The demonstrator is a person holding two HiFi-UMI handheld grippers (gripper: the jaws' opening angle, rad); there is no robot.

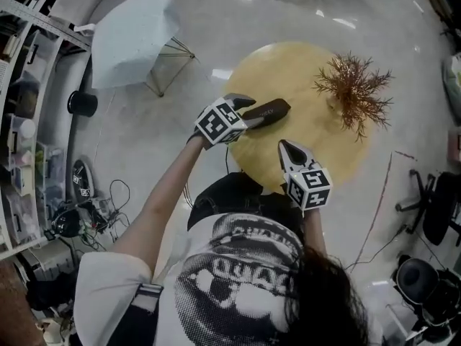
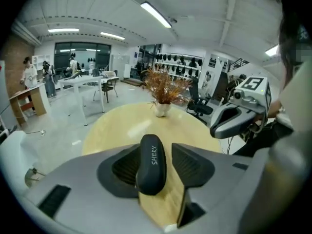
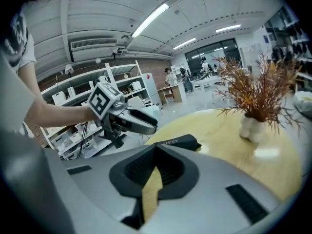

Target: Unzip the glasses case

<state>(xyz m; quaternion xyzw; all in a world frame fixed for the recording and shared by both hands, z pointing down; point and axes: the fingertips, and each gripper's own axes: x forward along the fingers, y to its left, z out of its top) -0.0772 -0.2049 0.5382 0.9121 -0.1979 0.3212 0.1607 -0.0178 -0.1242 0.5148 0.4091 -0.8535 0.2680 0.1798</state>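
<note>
Left gripper view: left gripper (image 2: 156, 150) has jaws apart w/ the black glasses case (image 2: 151, 172) lying between them, long axis along the jaws, not pinched; right gripper (image 3: 155, 147), closed up & empty, hangs near the case but farther off; case on round wood table (image 2: 122, 126), dried plant (image 2: 165, 89) beyond it, glossy lab floor (image 1: 144, 143) around.

Floor (image 1: 216, 20): pale grey, glossy, with glare patches. Round light-wood table (image 1: 317, 150) at centre, with a dried reddish-brown plant (image 1: 354, 89) in a white vase (image 2: 162, 108) near its far edge. Cloth-draped chair (image 1: 133, 38) beyond the table, to the left. Open shelving (image 1: 21, 121) with bins along the left side, cables (image 1: 108, 200) on the floor beside it. Black office chair (image 1: 436, 207) at right. White ceiling with long strip lights (image 2: 156, 14). Dark windows (image 2: 80, 50) at the far end.
</note>
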